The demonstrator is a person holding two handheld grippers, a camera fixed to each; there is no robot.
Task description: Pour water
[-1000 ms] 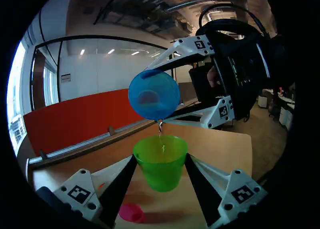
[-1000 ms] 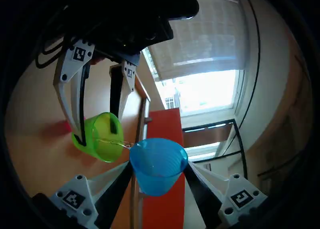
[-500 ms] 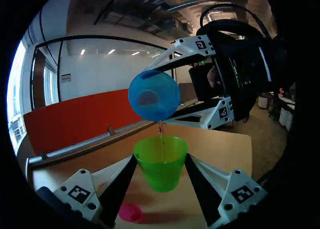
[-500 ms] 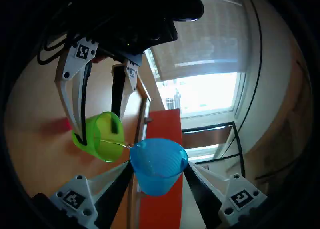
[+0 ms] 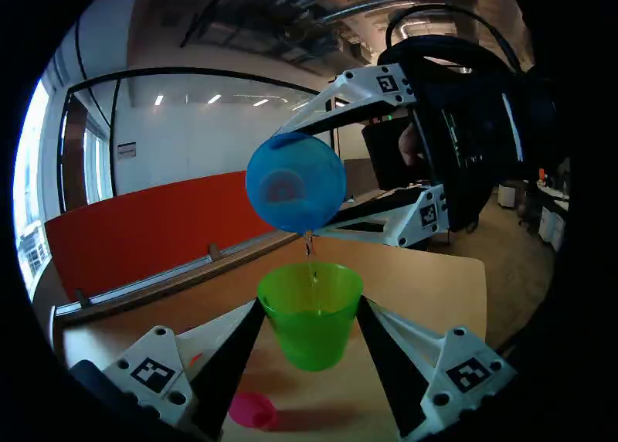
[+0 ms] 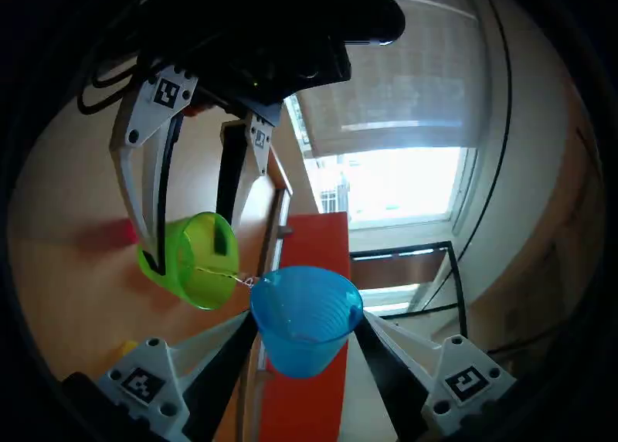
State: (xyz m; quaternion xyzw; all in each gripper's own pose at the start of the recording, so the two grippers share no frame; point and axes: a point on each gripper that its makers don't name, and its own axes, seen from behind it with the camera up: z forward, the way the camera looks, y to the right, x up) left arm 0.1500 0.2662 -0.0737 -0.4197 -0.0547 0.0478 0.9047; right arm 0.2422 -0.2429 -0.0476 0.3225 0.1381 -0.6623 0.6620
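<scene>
**Water runs from blue cup to green**

My left gripper (image 5: 309,316) is clamped on the green cup (image 5: 311,340), one finger pressed to each side, and holds it upright above the table (image 5: 432,276). A small pink item (image 5: 253,409) lies on the table beneath my left finger. Just above the green cup, my right gripper (image 6: 303,328) grasps the blue cup (image 5: 295,181), tipped onto its side with its lip over the green cup's mouth. A thin stream of water (image 5: 310,249) falls from that lip into the green cup. Past the table's far edge stands a red partition (image 5: 154,226), with a glass wall (image 5: 208,137) behind it.
</scene>
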